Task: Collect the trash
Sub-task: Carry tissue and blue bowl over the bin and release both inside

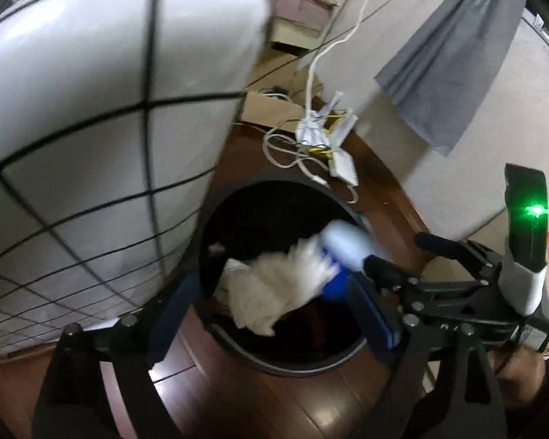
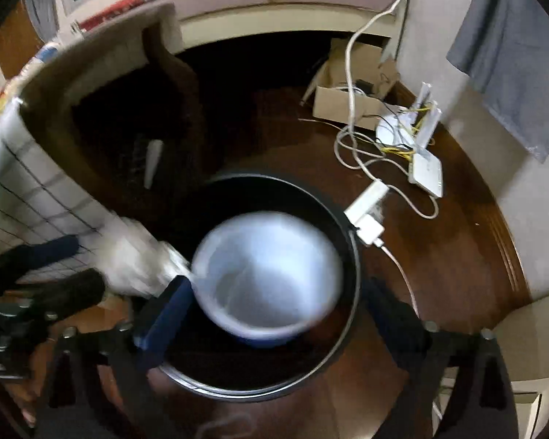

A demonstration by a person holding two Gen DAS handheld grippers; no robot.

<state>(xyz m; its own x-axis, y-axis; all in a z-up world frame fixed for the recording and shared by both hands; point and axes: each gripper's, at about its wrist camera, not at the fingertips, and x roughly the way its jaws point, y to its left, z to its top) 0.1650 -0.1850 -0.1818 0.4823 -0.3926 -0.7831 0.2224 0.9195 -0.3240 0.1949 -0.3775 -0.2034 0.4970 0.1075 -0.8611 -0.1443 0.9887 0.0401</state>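
A black round trash bin (image 1: 282,369) (image 2: 238,395) stands on the dark wooden floor, right under both grippers. A crumpled white tissue (image 1: 274,292) (image 2: 135,263) hangs blurred over the bin's mouth between the wide-apart fingers of my left gripper (image 1: 267,318) (image 2: 91,263), and neither pad presses on it. A white paper cup with a blue base (image 1: 344,252) (image 2: 267,274) is blurred above the bin, mouth toward the right wrist camera. My right gripper (image 2: 278,318) (image 1: 408,256) is open around it, with a clear gap at its right finger.
A white cloth with a black grid (image 1: 91,109) (image 2: 29,197) hangs beside the bin. A router with cables (image 1: 325,135) (image 2: 421,153), a white power adapter (image 2: 369,226) and a cardboard box (image 2: 344,102) lie on the floor behind it. A grey cloth (image 1: 450,66) hangs on the wall.
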